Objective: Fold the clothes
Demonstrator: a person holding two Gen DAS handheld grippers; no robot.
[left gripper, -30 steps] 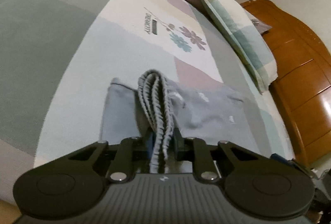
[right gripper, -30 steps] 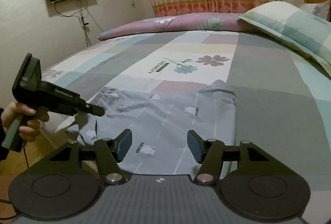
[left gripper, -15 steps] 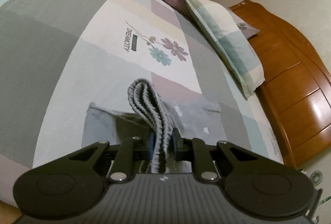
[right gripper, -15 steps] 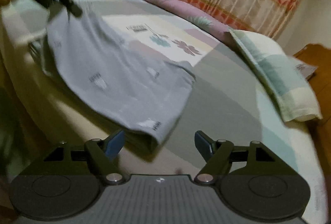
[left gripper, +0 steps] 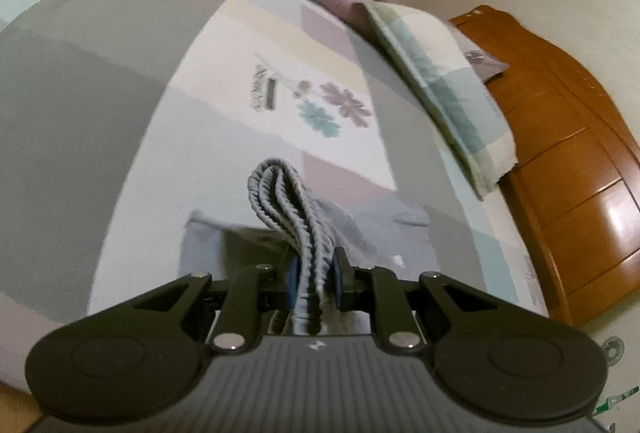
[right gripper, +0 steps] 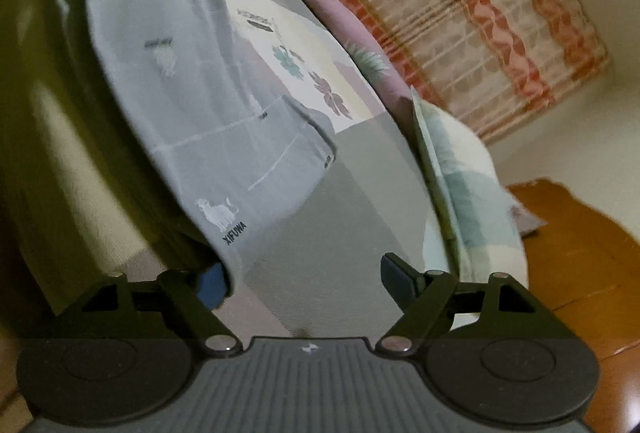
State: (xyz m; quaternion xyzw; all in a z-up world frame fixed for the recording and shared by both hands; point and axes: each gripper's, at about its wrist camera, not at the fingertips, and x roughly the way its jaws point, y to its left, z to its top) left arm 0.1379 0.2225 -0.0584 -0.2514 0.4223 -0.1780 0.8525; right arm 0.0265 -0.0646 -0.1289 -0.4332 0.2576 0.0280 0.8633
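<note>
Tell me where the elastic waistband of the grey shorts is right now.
In the left wrist view the waistband is bunched and pinched in the left gripper, bottom centre, above the patchwork bedspread.

The left gripper (left gripper: pixel 314 279) is seen as a matt black tool. A ribbed grey plate fills the bottom of the view, marked with a small pale emblem at its middle. Two round black discs are set at either side, each with a shallow circular recess. Angled black link arms are joined by silver screws. Blue pads (left gripper: pixel 292 283) are fitted on the inner faces of the fingers. The right gripper (right gripper: pixel 306 283) is built the same way: ribbed grey plate, pale emblem, twin discs, silver screws, black link arms and blue pads (right gripper: pixel 210 283) on the fingers.
</note>
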